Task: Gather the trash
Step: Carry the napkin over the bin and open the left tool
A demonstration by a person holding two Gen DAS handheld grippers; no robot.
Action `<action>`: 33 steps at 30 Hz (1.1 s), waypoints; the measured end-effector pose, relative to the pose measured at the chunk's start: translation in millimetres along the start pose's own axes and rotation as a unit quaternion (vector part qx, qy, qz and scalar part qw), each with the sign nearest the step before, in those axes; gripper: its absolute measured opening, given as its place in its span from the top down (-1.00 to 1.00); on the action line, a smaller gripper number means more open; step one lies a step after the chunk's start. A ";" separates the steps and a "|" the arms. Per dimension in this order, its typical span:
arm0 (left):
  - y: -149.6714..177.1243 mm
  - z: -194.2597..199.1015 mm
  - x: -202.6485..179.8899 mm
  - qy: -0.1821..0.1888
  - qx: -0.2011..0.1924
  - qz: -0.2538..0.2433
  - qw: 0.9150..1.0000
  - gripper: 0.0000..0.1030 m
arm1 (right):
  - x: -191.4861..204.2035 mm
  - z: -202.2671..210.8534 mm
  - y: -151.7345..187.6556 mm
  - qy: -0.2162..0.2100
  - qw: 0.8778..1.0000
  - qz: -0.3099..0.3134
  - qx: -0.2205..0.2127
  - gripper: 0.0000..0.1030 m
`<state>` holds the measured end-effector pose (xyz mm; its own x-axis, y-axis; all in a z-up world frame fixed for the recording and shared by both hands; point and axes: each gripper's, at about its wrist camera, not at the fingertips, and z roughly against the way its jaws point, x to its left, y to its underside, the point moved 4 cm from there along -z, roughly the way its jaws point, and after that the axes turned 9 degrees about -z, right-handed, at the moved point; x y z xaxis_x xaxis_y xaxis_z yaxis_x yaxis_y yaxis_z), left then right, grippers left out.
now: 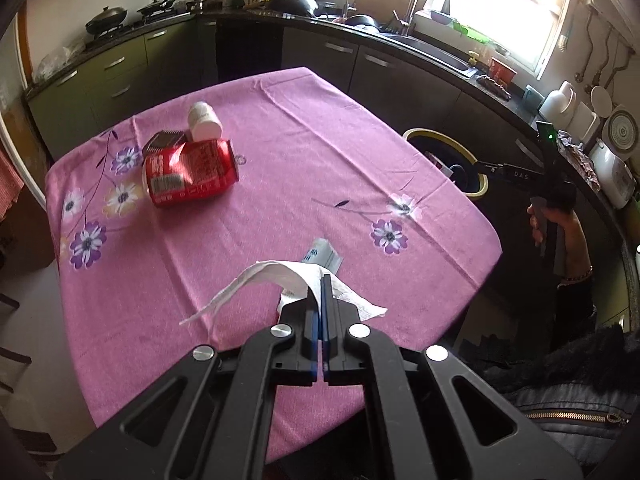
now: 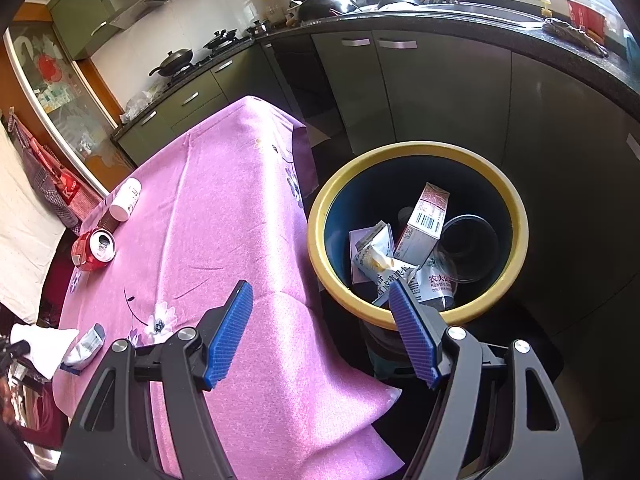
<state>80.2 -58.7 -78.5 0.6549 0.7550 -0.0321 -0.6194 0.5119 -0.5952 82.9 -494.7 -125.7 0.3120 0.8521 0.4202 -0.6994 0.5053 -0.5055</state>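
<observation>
My left gripper [image 1: 322, 280] is shut on a white paper napkin [image 1: 260, 280], which hangs above the pink flowered tablecloth [image 1: 300, 140]. Just beyond it a small white and blue wrapper [image 1: 324, 256] lies on the cloth. Farther left lie a red soda can [image 1: 190, 172] on its side, a white pill bottle [image 1: 204, 120] and a dark ribbed cup [image 1: 162, 142]. My right gripper [image 2: 320, 296] stands open with nothing between its fingers, over the table's edge beside the yellow-rimmed bin [image 2: 320, 216], which holds cartons and wrappers. The napkin [image 2: 44, 344] and wrapper [image 2: 86, 346] show at the lower left there.
Kitchen counters with pans, dishes and a sink [image 1: 436, 52] curve round the back. A person's hand [image 1: 538, 224] holds the right gripper at the right, a dark jacket [image 1: 576, 384] below it. The bin [image 1: 424, 136] stands off the table's right corner.
</observation>
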 end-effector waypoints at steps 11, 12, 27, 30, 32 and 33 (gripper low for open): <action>-135.7 -47.3 -92.6 0.077 -0.051 -0.157 0.983 0.98 | -34.7 32.1 -4.5 0.021 0.999 -0.032 -0.031 -0.36; -147.6 -56.6 -104.1 0.089 -0.052 -0.169 0.980 0.98 | -40.2 35.3 -4.5 0.024 0.998 -0.037 -0.034 -0.36; -261.9 -253.4 -225.6 0.168 0.006 -0.232 0.958 0.98 | -100.5 50.5 -3.5 0.033 0.994 -0.096 -0.042 -0.36; -262.6 -283.4 -230.4 0.163 0.033 -0.227 0.959 0.98 | -107.1 46.2 -3.3 0.034 0.993 -0.103 -0.037 -0.37; -259.2 -295.1 -231.8 0.163 0.051 -0.226 0.959 0.68 | -110.9 44.0 -2.8 0.035 0.993 -0.107 -0.034 -0.45; -256.5 -297.1 -228.3 0.162 0.057 -0.223 0.960 0.48 | -112.5 43.4 -2.7 0.035 0.993 -0.109 -0.034 -0.48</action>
<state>218.2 -484.2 -157.0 0.9545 0.2934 -0.0532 -0.2777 0.8094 -0.5174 21.8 -597.8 -138.9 0.4964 0.7282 0.4725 -0.5670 0.6841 -0.4588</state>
